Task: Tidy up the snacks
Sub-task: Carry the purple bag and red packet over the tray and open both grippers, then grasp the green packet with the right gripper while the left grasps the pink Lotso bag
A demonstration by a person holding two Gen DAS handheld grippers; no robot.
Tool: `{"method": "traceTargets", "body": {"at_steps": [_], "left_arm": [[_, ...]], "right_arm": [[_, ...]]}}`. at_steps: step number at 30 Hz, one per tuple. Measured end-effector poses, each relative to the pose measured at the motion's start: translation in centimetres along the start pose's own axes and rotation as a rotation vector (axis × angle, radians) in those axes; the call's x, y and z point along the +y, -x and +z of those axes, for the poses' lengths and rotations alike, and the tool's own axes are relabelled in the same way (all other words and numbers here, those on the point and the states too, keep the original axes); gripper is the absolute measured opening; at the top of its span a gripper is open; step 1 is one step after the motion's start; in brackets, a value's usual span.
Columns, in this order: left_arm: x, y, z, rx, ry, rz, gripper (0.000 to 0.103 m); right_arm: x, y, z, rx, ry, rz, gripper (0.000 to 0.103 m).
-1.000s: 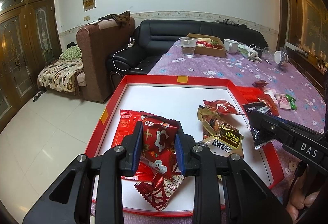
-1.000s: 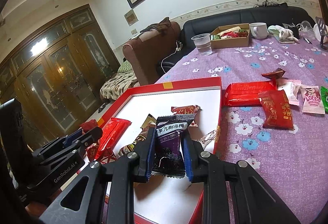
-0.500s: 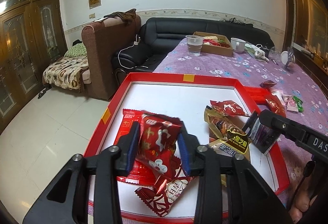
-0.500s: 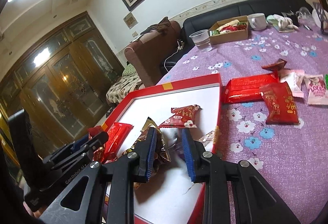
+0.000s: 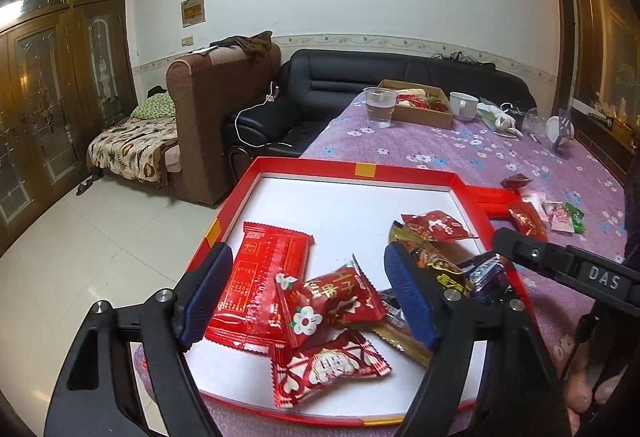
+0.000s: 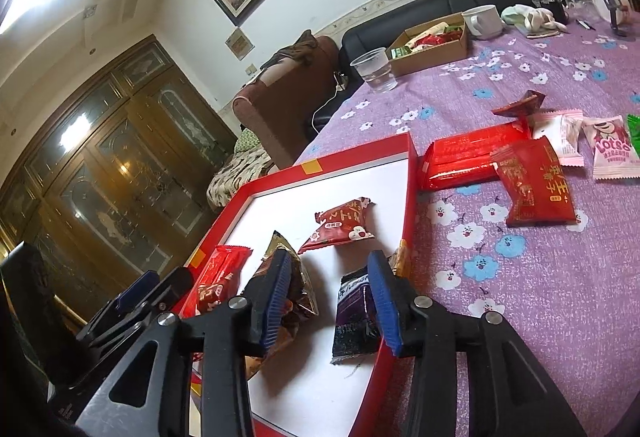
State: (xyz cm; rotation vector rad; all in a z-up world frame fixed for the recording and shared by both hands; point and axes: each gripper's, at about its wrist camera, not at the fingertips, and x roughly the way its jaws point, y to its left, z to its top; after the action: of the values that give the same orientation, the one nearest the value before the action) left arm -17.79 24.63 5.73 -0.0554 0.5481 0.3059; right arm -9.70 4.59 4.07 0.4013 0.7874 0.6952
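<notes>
Snack packets in red tray, both jaws opening, empty.

Right claw opening over the red tray

The right claw, its jaws opening, hangs low in the frame above the red tray; a dark purple packet lies between the blue pads, touching the right one. Red packets lie on the flowered table at right.
</notes>
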Motion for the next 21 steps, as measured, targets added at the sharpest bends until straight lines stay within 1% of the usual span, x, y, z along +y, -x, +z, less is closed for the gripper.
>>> {"method": "traceTargets", "body": {"at_steps": [6, 10, 11, 12, 14, 17, 19, 20, 21], "left_arm": [[-1.2, 1.0, -0.4, 0.002, -0.026, -0.041, 0.080], [-2.7, 1.6, -0.6, 0.003, -0.085, -0.075, 0.080], [-3.2, 1.7, -0.7, 0.002, -0.106, -0.081, 0.080], [-3.5, 1.7, -0.7, 0.003, -0.119, -0.083, 0.080], [-4.4, 1.7, -0.8, 0.012, -0.143, -0.093, 0.080], [-5.3, 1.6, -0.8, 0.023, -0.167, -0.108, 0.080], [-6.1, 1.5, -0.8, 0.029, -0.188, -0.115, 0.080], [-6.5, 1.4, -0.8, 0.031, -0.198, -0.120, 0.080], [-6.9, 1.5, -0.8, 0.032, -0.207, -0.126, 0.080]], "right_arm": [[-0.4, 0.1, -0.1, 0.001, -0.027, -0.001, 0.045], [-0.6, 0.8, -0.1, -0.008, -0.029, 0.000, 0.045], [-0.7, 1.2, -0.1, -0.016, -0.023, -0.003, 0.046], [-0.8, 1.6, 0.0, -0.020, -0.015, -0.011, 0.049], [-1.4, 2.8, 0.6, -0.034, -0.007, -0.036, 0.051], [-3.3, 5.3, 2.1, -0.069, -0.023, -0.070, 0.051], [-5.3, 7.5, 3.5, -0.107, -0.034, -0.132, 0.057], [-6.1, 8.2, 4.1, -0.111, -0.035, -0.164, 0.063], [-7.0, 8.8, 4.7, -0.113, -0.033, -0.202, 0.064]]}}
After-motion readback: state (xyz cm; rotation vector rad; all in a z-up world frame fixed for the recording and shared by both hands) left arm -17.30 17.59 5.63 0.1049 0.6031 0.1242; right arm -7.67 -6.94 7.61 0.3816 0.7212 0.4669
